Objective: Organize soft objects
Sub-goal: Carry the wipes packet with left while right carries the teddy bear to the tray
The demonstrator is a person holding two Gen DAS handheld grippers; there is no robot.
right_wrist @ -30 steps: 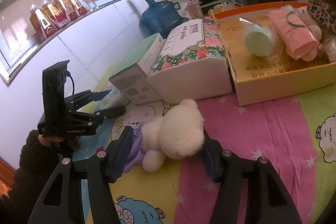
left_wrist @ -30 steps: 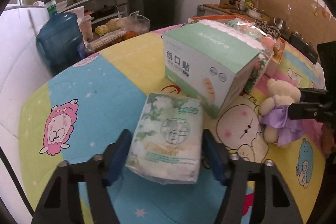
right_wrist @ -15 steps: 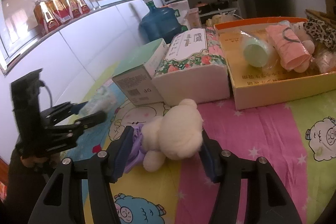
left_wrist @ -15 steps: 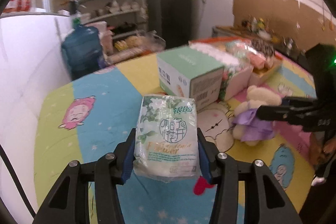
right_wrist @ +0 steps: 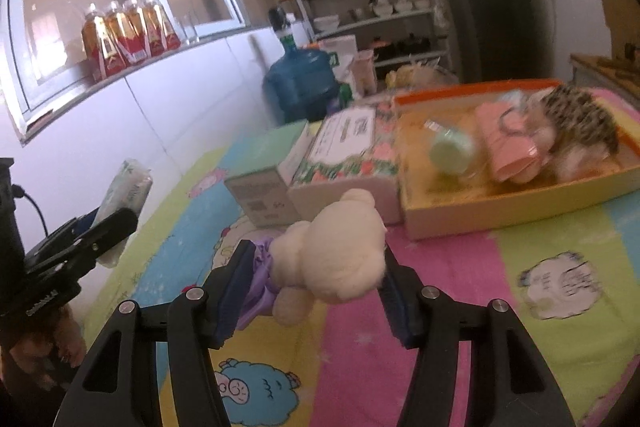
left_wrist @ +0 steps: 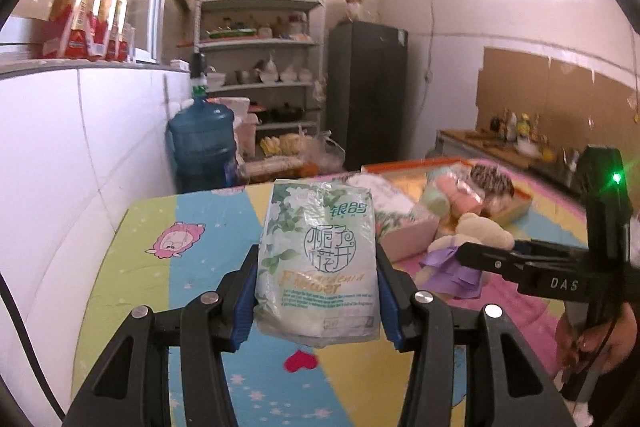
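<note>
My left gripper (left_wrist: 316, 291) is shut on a white and green tissue pack (left_wrist: 318, 259) and holds it up above the table. The pack also shows in the right wrist view (right_wrist: 126, 187). My right gripper (right_wrist: 316, 283) is shut on a cream teddy bear in a purple dress (right_wrist: 332, 247), lifted just off the cloth. The bear also shows in the left wrist view (left_wrist: 468, 239). An orange-rimmed cardboard tray (right_wrist: 500, 211) at the back right holds a pink cloth roll (right_wrist: 508, 147), a green roll (right_wrist: 450, 151) and a spotted plush (right_wrist: 576, 115).
A floral tissue box (right_wrist: 348, 155) and a green and white box (right_wrist: 272, 175) stand side by side left of the tray. The table has a bright cartoon cloth (right_wrist: 560, 267). A white tiled wall runs along the left, with a blue water jug (right_wrist: 300, 83) behind.
My left gripper has lifted the tissue pack higher and tilted up. My right gripper has closed tighter on the bear and raised it slightly.
</note>
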